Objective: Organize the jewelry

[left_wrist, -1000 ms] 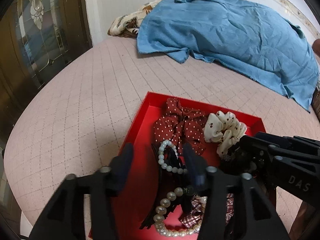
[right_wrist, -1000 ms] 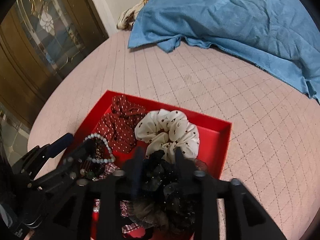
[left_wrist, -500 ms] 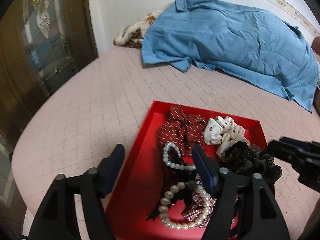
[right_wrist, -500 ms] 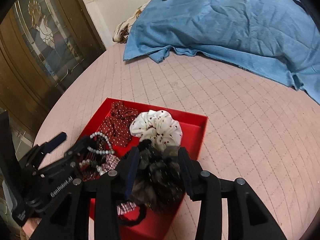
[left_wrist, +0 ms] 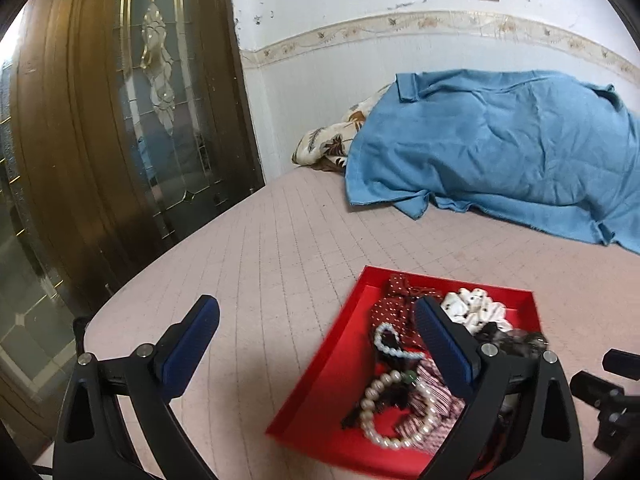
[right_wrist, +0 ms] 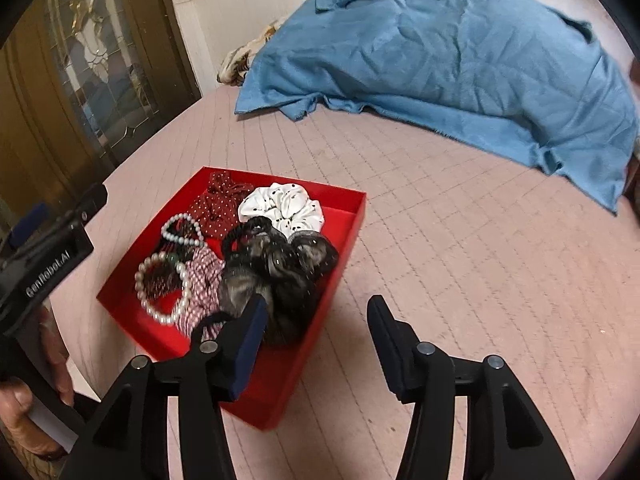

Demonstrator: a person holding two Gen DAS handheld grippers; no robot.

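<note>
Both your hand-held grippers are released: the left hand-held gripper [left_wrist: 316, 338] has just been opening with nothing between its jaws, the right hand-held gripper [right_wrist: 316, 320] likewise, clear of the black scrunchie [right_wrist: 280, 268]. The red tray [right_wrist: 344, 240] sits on the bed [right_wrist: 440, 240], holding pearl bracelet [right_wrist: 160, 288], scrunchies and bows together. You look between placements; next, scan for stray pieces or tidy the pile

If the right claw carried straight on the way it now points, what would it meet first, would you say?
Most likely the bare pink bedspread just right of the red tray; the open right claw has nothing between its fingers. Depth is hard to judge.
</note>
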